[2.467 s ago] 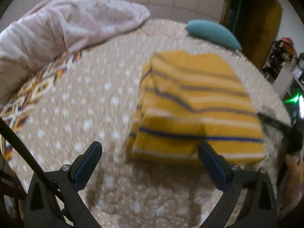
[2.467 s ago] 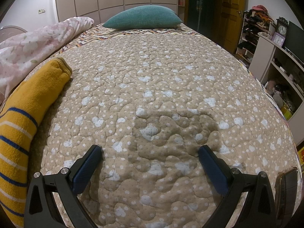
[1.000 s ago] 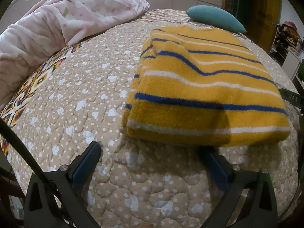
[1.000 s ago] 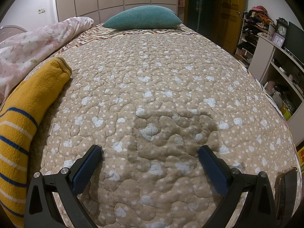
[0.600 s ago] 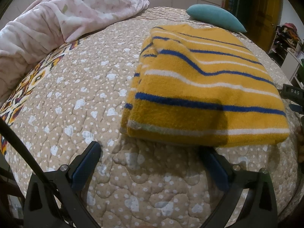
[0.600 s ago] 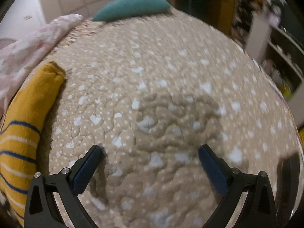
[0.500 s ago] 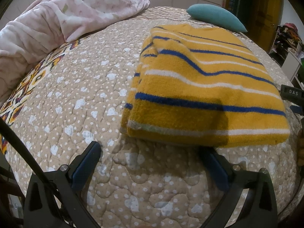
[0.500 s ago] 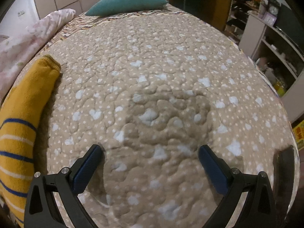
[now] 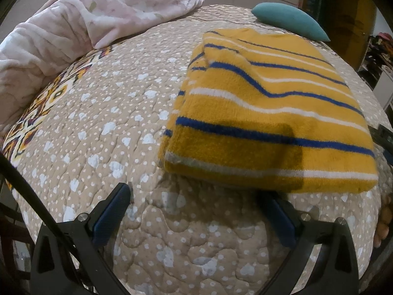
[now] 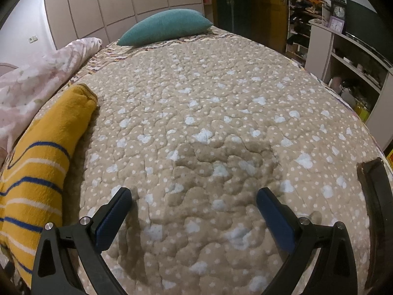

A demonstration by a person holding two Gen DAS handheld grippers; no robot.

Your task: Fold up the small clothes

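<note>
Left wrist view: pink blanket (image 9: 81, 22) bunched up upper left, folded sweater (image 9: 265, 113) lying flat on the quilt (image 9: 103, 123) center-right, teal pillow (image 9: 287, 19) up top behind it. Left gripper (image 9: 196, 211) spread wide at the bottom, holding nothing, right finger tip just under the sweater's near edge.

Right wrist view: sweater (image 10: 41, 162) along the left edge, right gripper (image 10: 194, 211) also wide apart over bare quilt, shelves (image 10: 348, 59) far right.
</note>
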